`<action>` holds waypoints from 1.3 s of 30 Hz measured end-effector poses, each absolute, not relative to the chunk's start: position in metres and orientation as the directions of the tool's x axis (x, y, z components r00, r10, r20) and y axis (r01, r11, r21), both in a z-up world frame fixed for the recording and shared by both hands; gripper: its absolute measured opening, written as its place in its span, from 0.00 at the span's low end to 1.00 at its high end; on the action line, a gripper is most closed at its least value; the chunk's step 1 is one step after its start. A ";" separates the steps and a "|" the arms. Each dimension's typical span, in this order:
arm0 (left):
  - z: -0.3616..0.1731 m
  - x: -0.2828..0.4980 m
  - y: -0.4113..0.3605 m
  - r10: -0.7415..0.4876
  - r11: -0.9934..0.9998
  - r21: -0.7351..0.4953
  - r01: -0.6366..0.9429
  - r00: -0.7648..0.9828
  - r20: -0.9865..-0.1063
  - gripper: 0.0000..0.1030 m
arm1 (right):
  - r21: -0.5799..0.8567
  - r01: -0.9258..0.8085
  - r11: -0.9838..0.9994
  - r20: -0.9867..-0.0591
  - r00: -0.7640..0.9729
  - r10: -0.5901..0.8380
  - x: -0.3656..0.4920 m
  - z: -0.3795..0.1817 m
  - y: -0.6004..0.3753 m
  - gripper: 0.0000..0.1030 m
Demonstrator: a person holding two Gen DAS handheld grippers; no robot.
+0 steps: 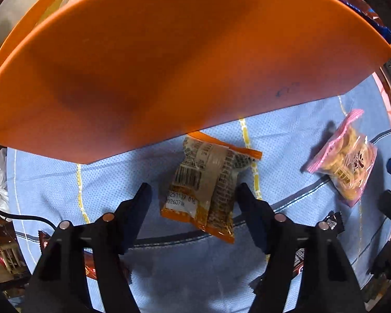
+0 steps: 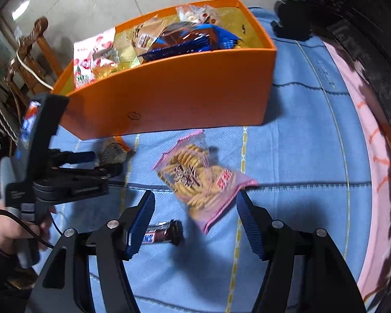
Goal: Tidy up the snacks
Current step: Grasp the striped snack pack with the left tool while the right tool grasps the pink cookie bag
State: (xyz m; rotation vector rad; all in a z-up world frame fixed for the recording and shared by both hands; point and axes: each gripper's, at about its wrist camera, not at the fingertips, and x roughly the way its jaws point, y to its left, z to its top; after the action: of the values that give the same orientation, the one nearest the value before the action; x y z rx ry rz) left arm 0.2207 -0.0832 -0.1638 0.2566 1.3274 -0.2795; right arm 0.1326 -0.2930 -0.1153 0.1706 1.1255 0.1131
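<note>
Presently, left gripper (image 1: 194,195) hanging part-open astride orange-edged clear snack packet (image 1: 208,187), pads not pressing, tall orange cardboard box (image 1: 169,60) crowding just beyond, right gripper (image 2: 195,203) standing part-open over pink-edged clear biscuit bag (image 2: 200,180), holding nothing, brown chocolate bar (image 2: 164,232) lying beside its left finger.

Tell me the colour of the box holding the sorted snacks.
The box is plain orange, inside and out; the right wrist view shows it best.

Box (image 2: 169,96) on cloth (image 2: 299,156), snacks inside, biscuit bag (image 2: 200,180) before it, candy bar (image 2: 164,232) nearer.
</note>
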 end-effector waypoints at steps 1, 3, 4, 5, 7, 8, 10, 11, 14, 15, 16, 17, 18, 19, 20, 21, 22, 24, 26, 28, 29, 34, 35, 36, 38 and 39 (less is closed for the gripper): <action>-0.164 0.221 -0.083 -0.055 0.937 0.025 0.348 0.219 -0.974 0.63 | 0.175 -0.015 0.984 -0.891 0.422 0.165 0.136 -0.117 -0.290 0.63; -0.162 0.219 -0.083 -0.069 0.933 0.021 0.360 0.233 -0.970 0.52 | 0.142 -0.066 0.988 -0.905 0.395 0.157 0.143 -0.124 -0.280 0.63; -0.160 0.218 -0.083 -0.071 0.931 0.021 0.363 0.238 -0.969 0.44 | 0.130 -0.090 0.987 -0.913 0.378 0.154 0.145 -0.127 -0.275 0.64; -0.160 0.217 -0.083 -0.071 0.931 0.022 0.365 0.239 -0.968 0.42 | 0.097 -0.119 0.988 -0.923 0.361 0.134 0.149 -0.131 -0.268 0.67; -0.159 0.215 -0.080 -0.080 0.932 0.012 0.363 0.238 -0.968 0.39 | 0.038 -0.146 0.989 -0.924 0.372 0.091 0.155 -0.133 -0.260 0.71; -0.159 0.215 -0.078 -0.086 0.932 0.004 0.361 0.233 -0.969 0.38 | 0.016 -0.156 0.988 -0.920 0.384 0.076 0.159 -0.135 -0.257 0.74; -0.158 0.214 -0.074 -0.098 0.935 -0.013 0.354 0.221 -0.970 0.38 | 0.014 -0.165 0.986 -0.917 0.392 0.079 0.168 -0.138 -0.254 0.75; -0.158 0.213 -0.072 -0.099 0.936 -0.016 0.352 0.221 -0.970 0.38 | 0.015 -0.167 0.986 -0.914 0.396 0.081 0.170 -0.139 -0.253 0.75; -0.157 0.213 -0.063 -0.098 0.941 -0.021 0.338 0.213 -0.972 0.38 | -0.027 -0.192 0.981 -0.919 0.392 0.051 0.174 -0.143 -0.246 0.73; -0.156 0.212 -0.060 -0.100 0.943 -0.025 0.332 0.212 -0.972 0.38 | -0.045 -0.196 0.980 -0.921 0.388 0.035 0.173 -0.143 -0.244 0.71; -0.156 0.212 -0.057 -0.100 0.945 -0.026 0.326 0.212 -0.972 0.38 | -0.067 -0.191 0.979 -0.925 0.380 0.011 0.172 -0.143 -0.243 0.58; -0.156 0.211 -0.053 -0.099 0.947 -0.027 0.320 0.212 -0.972 0.38 | -0.086 -0.178 0.980 -0.926 0.378 -0.013 0.171 -0.143 -0.244 0.49; -0.155 0.210 -0.050 -0.101 0.949 -0.030 0.315 0.211 -0.972 0.38 | -0.064 -0.162 0.985 -0.932 0.363 0.000 0.169 -0.141 -0.248 0.46; -0.153 0.208 -0.047 -0.107 0.950 -0.038 0.310 0.210 -0.972 0.38 | -0.031 -0.146 0.989 -0.935 0.354 0.023 0.167 -0.138 -0.252 0.37; -0.151 0.206 -0.045 -0.112 0.950 -0.041 0.309 0.214 -0.970 0.38 | 0.007 -0.128 0.992 -0.934 0.353 0.052 0.165 -0.134 -0.257 0.27; -0.151 0.210 -0.058 -0.113 0.950 -0.041 0.310 0.219 -0.969 0.38 | 0.033 -0.110 0.993 -0.930 0.361 0.071 0.161 -0.129 -0.261 0.24; -0.147 0.208 -0.056 -0.117 0.951 -0.044 0.306 0.223 -0.968 0.38 | 0.053 -0.086 0.995 -0.925 0.371 0.081 0.155 -0.124 -0.266 0.18; -0.142 0.203 -0.052 -0.133 0.953 -0.063 0.297 0.223 -0.966 0.38 | 0.107 -0.071 0.992 -0.922 0.366 0.126 0.145 -0.118 -0.270 0.00; -0.139 0.200 -0.049 -0.135 0.955 -0.066 0.290 0.225 -0.965 0.38 | 0.152 -0.072 0.986 -0.916 0.365 0.168 0.133 -0.113 -0.269 0.01; -0.138 0.196 -0.043 -0.132 0.956 -0.065 0.287 0.219 -0.967 0.38 | 0.167 -0.103 0.980 -0.916 0.353 0.193 0.126 -0.113 -0.263 0.04; -0.140 0.195 -0.042 -0.130 0.956 -0.065 0.284 0.215 -0.968 0.38 | 0.156 -0.114 0.981 -0.918 0.350 0.186 0.123 -0.113 -0.262 0.13; -0.144 0.189 -0.043 -0.113 0.956 -0.049 0.288 0.213 -0.970 0.38 | -0.123 -0.162 0.979 -0.879 0.476 -0.032 0.125 -0.108 -0.251 0.94; -0.144 0.189 -0.044 -0.112 0.956 -0.047 0.290 0.212 -0.971 0.38 | -0.149 -0.207 0.967 -0.878 0.477 -0.034 0.128 -0.108 -0.247 0.94; -0.146 0.186 -0.045 -0.107 0.956 -0.042 0.291 0.213 -0.971 0.38 | -0.169 -0.251 0.953 -0.880 0.474 -0.031 0.133 -0.109 -0.242 0.94; -0.146 0.188 -0.040 -0.106 0.958 -0.041 0.285 0.215 -0.971 0.39 | -0.182 -0.293 0.939 -0.884 0.467 -0.025 0.144 -0.112 -0.237 0.94; -0.151 0.188 -0.042 -0.106 0.959 -0.043 0.281 0.213 -0.971 0.38 | -0.193 -0.305 0.933 -0.888 0.458 -0.034 0.153 -0.119 -0.235 0.94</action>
State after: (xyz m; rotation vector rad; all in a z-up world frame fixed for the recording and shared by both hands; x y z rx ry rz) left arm 0.1882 -0.0420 -0.1512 0.1542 1.3310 -0.2702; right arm 0.1527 -0.2348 -0.1187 -0.3481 1.0878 0.1709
